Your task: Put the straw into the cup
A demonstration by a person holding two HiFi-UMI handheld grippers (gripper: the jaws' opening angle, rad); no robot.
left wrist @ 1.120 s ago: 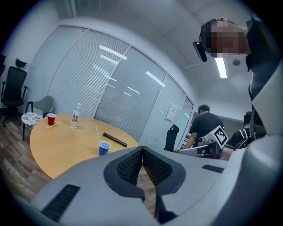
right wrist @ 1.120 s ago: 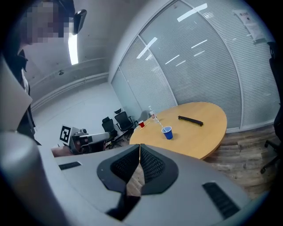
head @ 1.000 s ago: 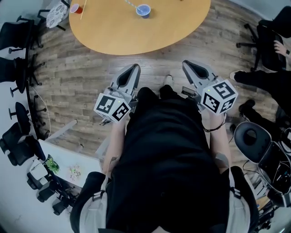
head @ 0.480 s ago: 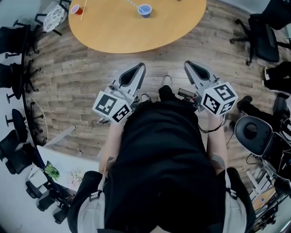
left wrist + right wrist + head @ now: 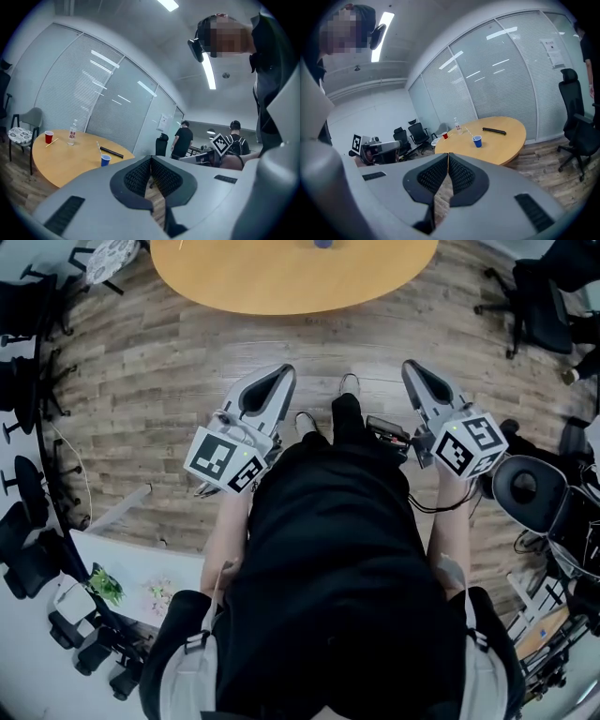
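Observation:
The oval wooden table (image 5: 291, 277) lies ahead of me across bare floor. A blue cup (image 5: 106, 160) stands on it with a straw (image 5: 99, 147) leaning inside; the right gripper view shows the same blue cup (image 5: 477, 141) and straw (image 5: 471, 135). A red cup (image 5: 445, 136) stands farther off with a second straw (image 5: 451, 134) lying beside it. My left gripper (image 5: 278, 376) and right gripper (image 5: 412, 369) hang at waist height, well short of the table. Both are shut and hold nothing.
A clear bottle (image 5: 456, 125) and a long black object (image 5: 494, 131) also sit on the table. Black office chairs (image 5: 28, 306) line the left wall, and another chair (image 5: 539, 296) and a round seat (image 5: 525, 488) stand at right. People (image 5: 182, 140) stand in the background.
In the head view the table has slid toward the top edge; the red cup has left the picture and the blue cup is nearly cut off. Both grippers stay shut, now slightly wider apart.

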